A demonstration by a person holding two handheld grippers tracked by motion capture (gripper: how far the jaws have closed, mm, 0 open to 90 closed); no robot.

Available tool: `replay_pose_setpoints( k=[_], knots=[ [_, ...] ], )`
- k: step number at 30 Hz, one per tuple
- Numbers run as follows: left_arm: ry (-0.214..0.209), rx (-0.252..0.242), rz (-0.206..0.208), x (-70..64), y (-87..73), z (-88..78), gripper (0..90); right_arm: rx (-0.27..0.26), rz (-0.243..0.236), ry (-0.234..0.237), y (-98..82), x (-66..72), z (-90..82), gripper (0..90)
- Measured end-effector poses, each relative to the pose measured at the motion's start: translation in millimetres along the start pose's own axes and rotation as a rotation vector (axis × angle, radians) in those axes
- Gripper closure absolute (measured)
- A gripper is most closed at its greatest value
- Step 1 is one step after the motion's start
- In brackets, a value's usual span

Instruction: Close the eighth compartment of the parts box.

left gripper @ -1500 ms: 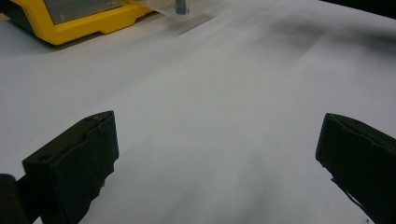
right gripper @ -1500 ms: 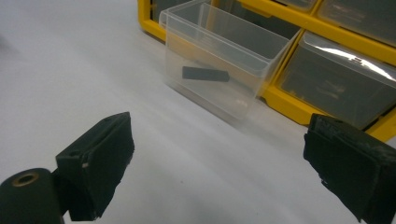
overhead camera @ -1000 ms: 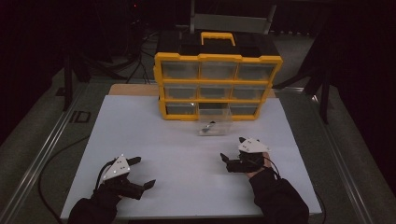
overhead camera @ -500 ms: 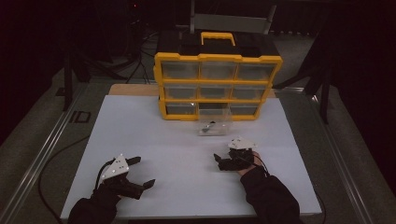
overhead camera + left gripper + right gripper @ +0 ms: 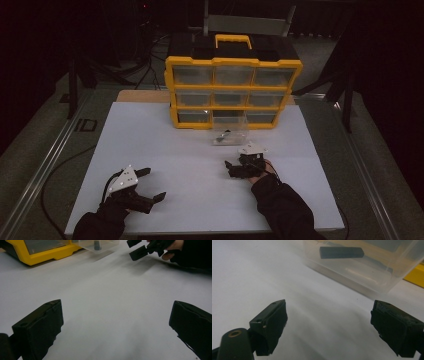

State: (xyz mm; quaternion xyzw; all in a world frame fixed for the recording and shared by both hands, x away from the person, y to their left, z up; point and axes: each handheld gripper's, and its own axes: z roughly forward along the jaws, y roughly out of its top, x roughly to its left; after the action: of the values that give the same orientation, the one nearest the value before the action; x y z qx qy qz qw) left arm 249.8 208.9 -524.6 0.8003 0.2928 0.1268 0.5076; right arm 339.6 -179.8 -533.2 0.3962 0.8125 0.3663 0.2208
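- The clear plastic drawer (image 5: 230, 131) is sitting on the white tabletop (image 5: 165, 150), pulled out of the yellow parts organizer (image 5: 233, 92) and resting just in front of its bottom row.
- A small dark bar-shaped part (image 5: 341, 252) is lying inside the drawer; its material cannot be told.
- The drawer is likely handling as a light, rigid, thin-walled, smooth shell, so it is liable to slide on the sheet or flex under a hard squeeze.
- The best hold is probably across one upright wall near the rim, one pad inside and one outside, with the drawer kept level so the part is not shifting.
- The right gripper (image 5: 235, 169) is hovering just short of the drawer, its jaws standing wide apart with nothing between them, having just been closing slightly.
- The left gripper (image 5: 150, 185) is resting well apart near the table's front edge, its jaws spread and holding nothing.
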Motion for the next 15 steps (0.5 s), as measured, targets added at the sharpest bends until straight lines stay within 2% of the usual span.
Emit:
replay_pose_setpoints(
  k=[3, 5, 15],
  knots=[
    [-0.002, 0.0, -0.004, 0.4, -0.2, 0.2, 0.0, 0.006, -0.003, -0.003, 2.6, -0.2, 2.1, 16.1],
    [-0.001, 0.001, -0.003, 0.3, -0.2, 0.3, 0.0, 0.008, 0.001, -0.007, 4.2, -0.4, 3.2, 21.9],
    [-0.003, 0.004, -0.001, -0.2, -0.5, 1.1, 0.0, 0.03, 0.012, -0.012, 6.2, -4.4, 8.1, 38.5]
  ],
)
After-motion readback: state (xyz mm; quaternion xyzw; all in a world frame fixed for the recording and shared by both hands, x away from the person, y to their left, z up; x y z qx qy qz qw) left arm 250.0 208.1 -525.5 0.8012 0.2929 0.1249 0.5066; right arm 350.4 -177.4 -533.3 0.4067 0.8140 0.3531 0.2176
